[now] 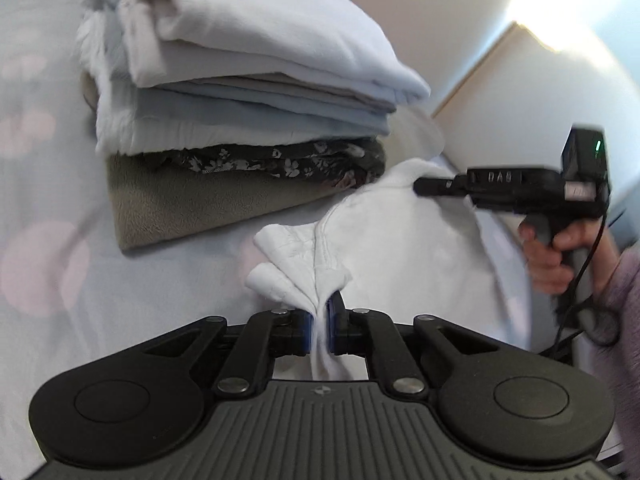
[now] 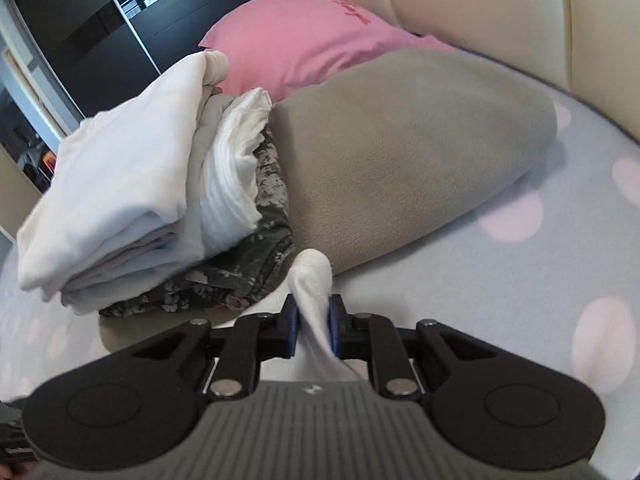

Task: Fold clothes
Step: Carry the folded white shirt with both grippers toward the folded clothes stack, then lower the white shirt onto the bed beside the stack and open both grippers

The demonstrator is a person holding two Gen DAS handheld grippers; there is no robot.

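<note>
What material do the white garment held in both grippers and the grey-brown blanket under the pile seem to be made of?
White garment: probably a soft cotton knit, matte; it gathers into fine soft pleats where the left gripper and the right gripper pinch it. Grey-brown blanket: likely fleece, matte with a short fuzzy nap on its surface. Neither fibre is certain.

Where my left claw pinches the white garment, the cloth between the pads is hidden, and its tail drops out of sight behind the claw's body. The garment's far side is covered by my right claw, whose tips I cannot make out from the left wrist view. The folded stack is blurred at its left side and cut off at the top. My right hand runs off the picture's edge. The pink pillow lies partly behind the grey blanket.
</note>
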